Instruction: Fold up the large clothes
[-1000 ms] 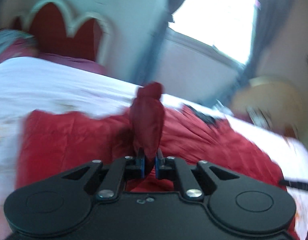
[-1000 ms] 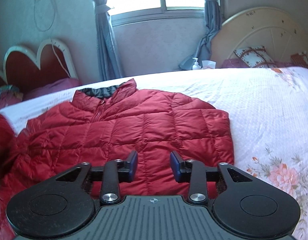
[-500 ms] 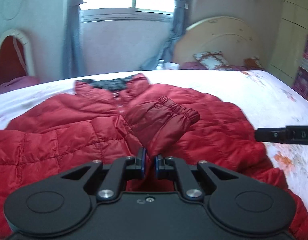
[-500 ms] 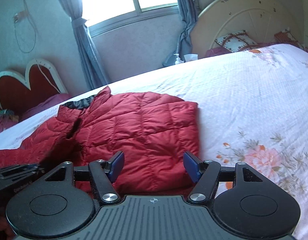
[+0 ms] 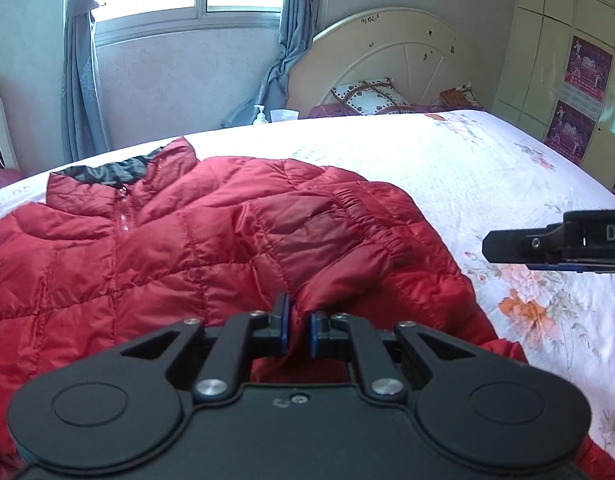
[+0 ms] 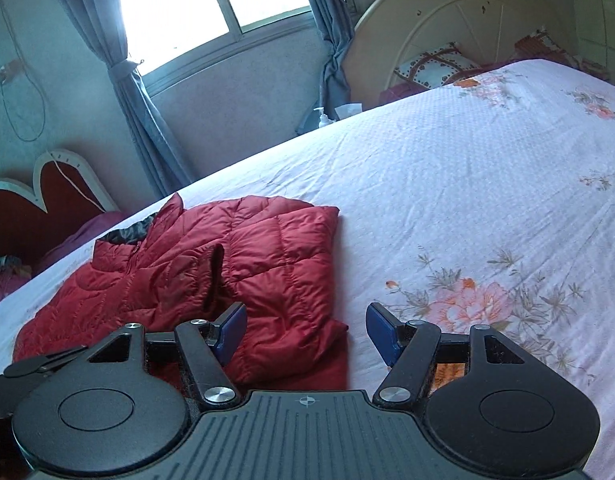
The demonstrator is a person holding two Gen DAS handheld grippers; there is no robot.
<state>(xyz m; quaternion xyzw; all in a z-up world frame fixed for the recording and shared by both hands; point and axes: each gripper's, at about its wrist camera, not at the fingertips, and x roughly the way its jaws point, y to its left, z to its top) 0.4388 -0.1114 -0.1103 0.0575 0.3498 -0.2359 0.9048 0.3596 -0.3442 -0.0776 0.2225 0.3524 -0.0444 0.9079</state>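
A red quilted puffer jacket [image 5: 155, 252] lies front up on the white floral bed sheet [image 5: 487, 168], collar toward the window. Its sleeve [image 5: 331, 236] is folded across the chest. My left gripper [image 5: 298, 330] is shut on the sleeve fabric, low over the jacket. In the right wrist view the jacket [image 6: 267, 264] lies left of centre. My right gripper [image 6: 305, 330] is open and empty, over the jacket's right hem edge and the sheet. It also shows in the left wrist view [image 5: 555, 242] at the right edge.
A cream headboard [image 5: 379, 56] with a patterned pillow [image 5: 367, 96] stands at the far right. A window with grey curtains [image 5: 79, 72] is behind the bed. A pump bottle [image 5: 260, 114] stands near the wall. A red heart-shaped board [image 6: 39, 204] stands at left.
My left gripper swung right, carrying the sleeve across the jacket's chest and lowering it flat. My right gripper opened wider and moved right, off the jacket toward its hem edge.
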